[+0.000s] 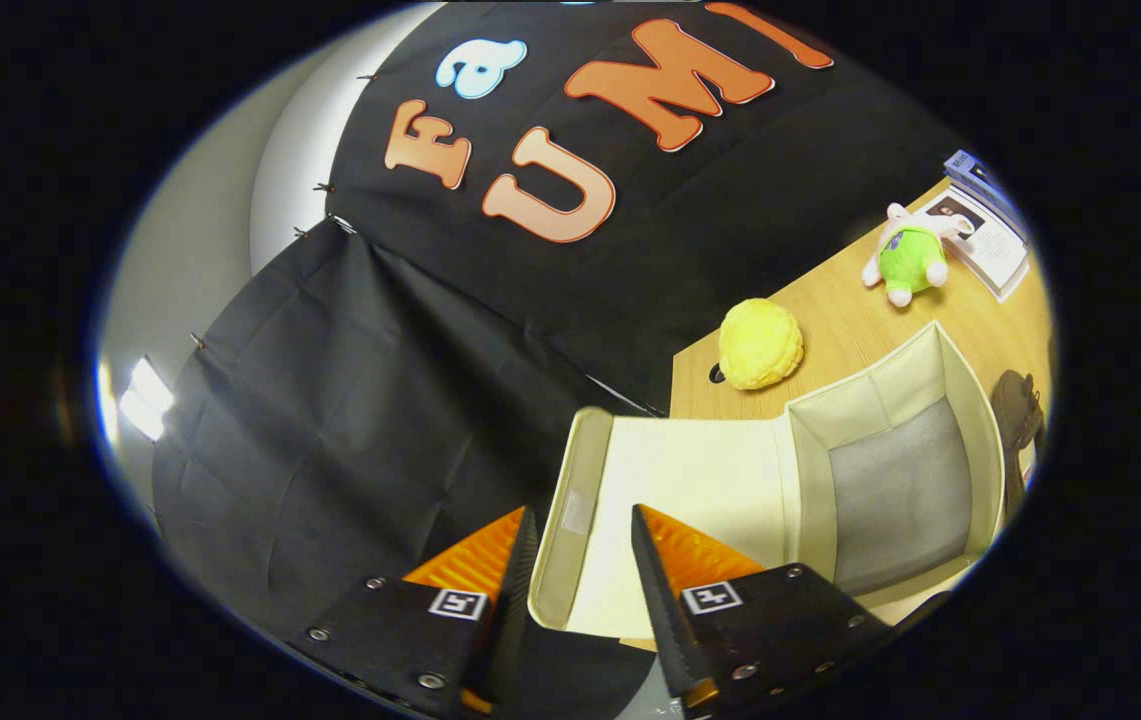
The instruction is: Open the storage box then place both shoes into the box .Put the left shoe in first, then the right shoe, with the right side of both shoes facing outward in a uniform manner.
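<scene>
The cream storage box (890,395) lies open on the wooden table (850,320), and its grey inside is bare. Its lid (700,480) is folded out flat towards me. My gripper (582,520) is open, and the lid's rimmed front edge (570,510) lies between the fingers. One finger is outside the rim and the other is over the lid's inner face. I cannot see either finger pressing on the lid. Part of a dark brown shoe (1018,410) peeks out beyond the box's far wall.
A yellow plush ball (760,343) sits on the table just behind the lid. Farther back are a green and white plush toy (912,258) and a booklet (990,235). Black cloth hangs close behind and beside the table's end.
</scene>
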### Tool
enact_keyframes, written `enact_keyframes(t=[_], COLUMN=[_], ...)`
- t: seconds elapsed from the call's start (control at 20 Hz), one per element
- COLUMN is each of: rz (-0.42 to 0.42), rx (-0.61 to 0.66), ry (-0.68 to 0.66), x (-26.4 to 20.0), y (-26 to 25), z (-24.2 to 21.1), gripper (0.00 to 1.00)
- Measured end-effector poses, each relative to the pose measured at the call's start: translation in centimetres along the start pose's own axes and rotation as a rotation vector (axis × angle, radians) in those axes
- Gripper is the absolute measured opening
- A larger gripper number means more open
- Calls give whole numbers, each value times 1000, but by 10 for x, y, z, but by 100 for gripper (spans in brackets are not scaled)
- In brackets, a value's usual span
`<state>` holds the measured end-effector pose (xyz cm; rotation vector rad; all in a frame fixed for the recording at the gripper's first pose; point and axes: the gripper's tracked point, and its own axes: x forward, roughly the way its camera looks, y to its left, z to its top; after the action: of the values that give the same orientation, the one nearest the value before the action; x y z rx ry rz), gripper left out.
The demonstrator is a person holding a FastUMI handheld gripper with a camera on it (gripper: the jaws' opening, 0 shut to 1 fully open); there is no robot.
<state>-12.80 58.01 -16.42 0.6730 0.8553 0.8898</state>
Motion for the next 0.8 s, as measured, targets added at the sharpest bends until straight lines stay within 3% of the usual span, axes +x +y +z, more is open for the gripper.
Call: enact_keyframes(t=[0.15, 0.5, 0.8], rz=[-39, -149, -312], rx=[-27, -106, -197], ry=[-20, -113, -193], x=[-6, -33, -80], y=[-14, -62, -131], z=[3, 35, 66], gripper=[95, 98, 98])
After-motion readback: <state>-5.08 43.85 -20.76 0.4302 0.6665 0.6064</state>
